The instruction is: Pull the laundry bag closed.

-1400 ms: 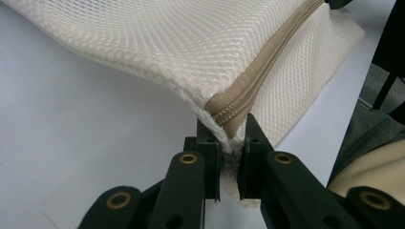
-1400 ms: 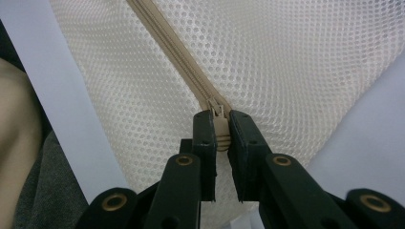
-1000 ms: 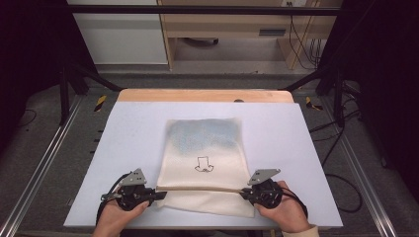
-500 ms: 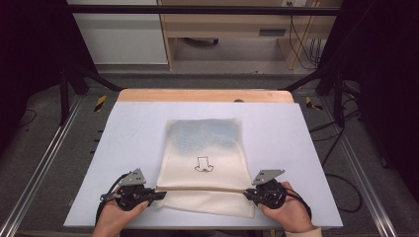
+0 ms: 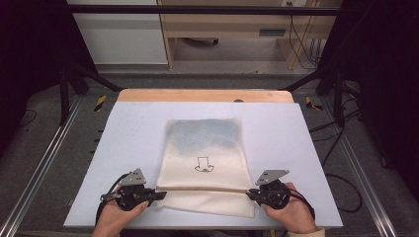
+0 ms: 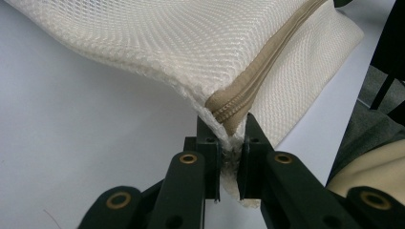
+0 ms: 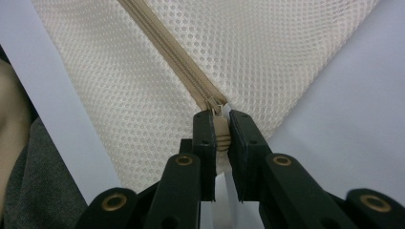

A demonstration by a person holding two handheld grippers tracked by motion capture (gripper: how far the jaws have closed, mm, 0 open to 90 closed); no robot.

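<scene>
Table (image 5: 128, 148): rectangular, top covered in a pale blue-grey sheet; bare wooden strip (image 5: 205, 95) showing along the far edge.
Frame: metal rails run down the left and right sides, just beside the table's edges.
On the table: one cream mesh bag (image 5: 207, 168), lying flat, roughly midway between the left and right edges, reaching from the middle of the top to close by the near edge.
Bag, far half: bluish tint showing through the mesh.
Bag, middle: small black outline mark (image 5: 203, 165).
Bag, near part: tan zipper (image 5: 202, 188) running parallel to the near edge, from side to side.
Bag, near left corner: lifted slightly off the sheet in the left gripper view.
</scene>
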